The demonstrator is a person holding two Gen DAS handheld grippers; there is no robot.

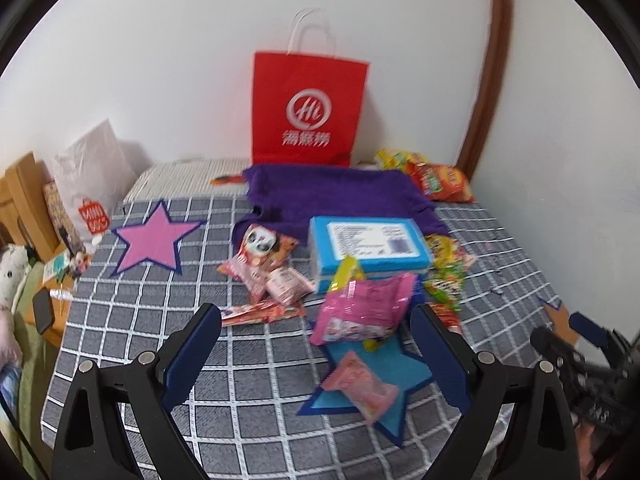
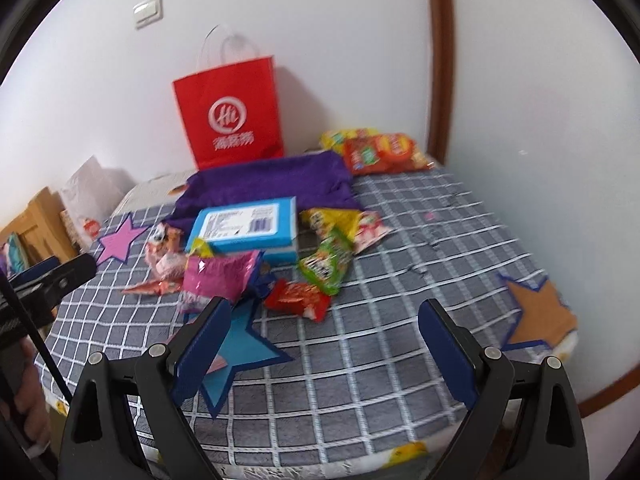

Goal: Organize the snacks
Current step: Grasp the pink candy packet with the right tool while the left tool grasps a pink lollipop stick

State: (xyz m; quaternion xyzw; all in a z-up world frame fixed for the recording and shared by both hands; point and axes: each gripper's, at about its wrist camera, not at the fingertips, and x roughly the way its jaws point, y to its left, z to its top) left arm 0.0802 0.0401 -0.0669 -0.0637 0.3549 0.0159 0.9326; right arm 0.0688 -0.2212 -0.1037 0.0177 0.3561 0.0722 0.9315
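Two grippers hang over a grey checked cloth (image 2: 380,240) that covers a bed or table. Both are spread wide and hold nothing. The left gripper (image 1: 316,322) is above the near side of the snack pile, and the right gripper (image 2: 326,320) is above bare cloth a bit nearer than a red snack pack (image 2: 298,300). Most snacks lie in a messy heap in the middle. A blue box (image 1: 368,248) sits in the heap, partly on a purple cloth (image 1: 332,196). A big pink bag (image 1: 360,308) leans against the front of the box. A small pink pack (image 1: 360,386) lies on a blue star (image 1: 404,372) close to the left gripper. A panda snack pack (image 1: 260,246) and more small pink packs lie to the left of the box. Green and yellow snack bags (image 2: 328,262) lie to the right of it. An orange snack bag (image 2: 380,154) rests far back by the wall, well apart from the heap. A red paper bag (image 1: 308,108) stands upright against the wall behind the purple cloth. A pink star (image 1: 154,240) lies alone on the left, and an orange star (image 2: 538,312) lies alone on the right.
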